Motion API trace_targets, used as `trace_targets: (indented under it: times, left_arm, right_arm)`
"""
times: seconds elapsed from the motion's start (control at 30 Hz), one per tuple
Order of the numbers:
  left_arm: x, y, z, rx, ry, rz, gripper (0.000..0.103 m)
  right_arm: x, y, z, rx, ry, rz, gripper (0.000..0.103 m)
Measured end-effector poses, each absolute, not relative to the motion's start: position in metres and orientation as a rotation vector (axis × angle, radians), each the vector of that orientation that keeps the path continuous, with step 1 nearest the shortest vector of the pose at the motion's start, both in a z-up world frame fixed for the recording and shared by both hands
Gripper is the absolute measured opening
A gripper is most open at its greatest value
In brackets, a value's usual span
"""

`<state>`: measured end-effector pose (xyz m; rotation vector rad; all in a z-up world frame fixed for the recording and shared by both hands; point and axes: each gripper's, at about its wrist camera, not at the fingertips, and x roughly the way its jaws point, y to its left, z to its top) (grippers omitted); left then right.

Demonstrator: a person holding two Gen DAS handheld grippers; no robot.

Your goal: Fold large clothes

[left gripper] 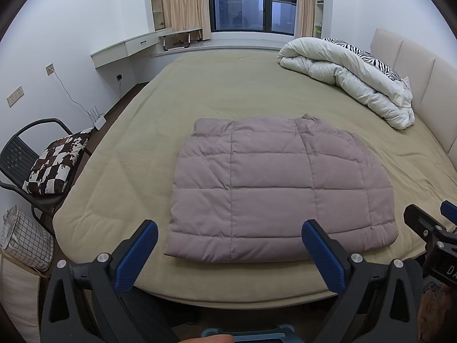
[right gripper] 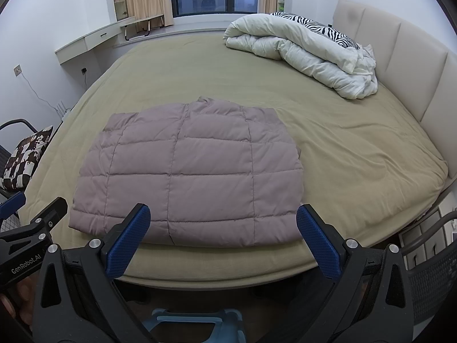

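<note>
Left wrist view, bed [left gripper: 217, 91]: olive-tan sheet fills most of the frame.
Duvet [left gripper: 351, 77]: white, bundled by the headboard, well apart from the jacket.
Jacket [left gripper: 274, 191]: mauve quilted puffer, folded into a rough rectangle near the bed's front edge; collar points toward the window, hem toward the grippers.
Basket [left gripper: 25, 237]: grid-patterned, on the floor beside a chair; contents unclear.
Left gripper [left gripper: 228, 254]: fingers spread wide, holding nothing.
Right gripper [right gripper: 222, 238]: fingers spread wide, holding nothing.
Writing: "GenRobot.AI" on the left gripper, seen from the right wrist.
</note>
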<state>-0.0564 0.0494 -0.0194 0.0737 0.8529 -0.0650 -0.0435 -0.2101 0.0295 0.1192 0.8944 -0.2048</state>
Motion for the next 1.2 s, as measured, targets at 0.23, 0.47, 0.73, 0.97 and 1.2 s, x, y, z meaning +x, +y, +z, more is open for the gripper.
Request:
trace_targets:
  times: [0.23,0.47,0.73,0.97,1.2]
  left_arm:
    - [-0.057,0.049,-0.020,0.075,0.855,-0.066,0.103]
    - [-0.059,0.047,-0.020,0.076,0.856,-0.066,0.103]
    - [-0.058,0.048,-0.021,0.077,0.858,-0.068,0.103]
    - [-0.060,0.047,-0.023,0.077,0.858,-0.069,0.103]
    - [-0.058,0.048,-0.022,0.076,0.861,-0.069,0.103]
  right_arm:
    - [-0.044,-0.212,0.028,0.119,0.896,-0.203,0.103]
    - [-0.043,-0.215,0.024,0.120,0.904,-0.201,0.103]
    - [-0.043,-0.217,0.023,0.120,0.906,-0.199,0.103]
    - [-0.041,-0.220,0.022,0.119,0.909,-0.196,0.103]
    - [-0.041,-0.221,0.021,0.117,0.913,-0.195,0.103]
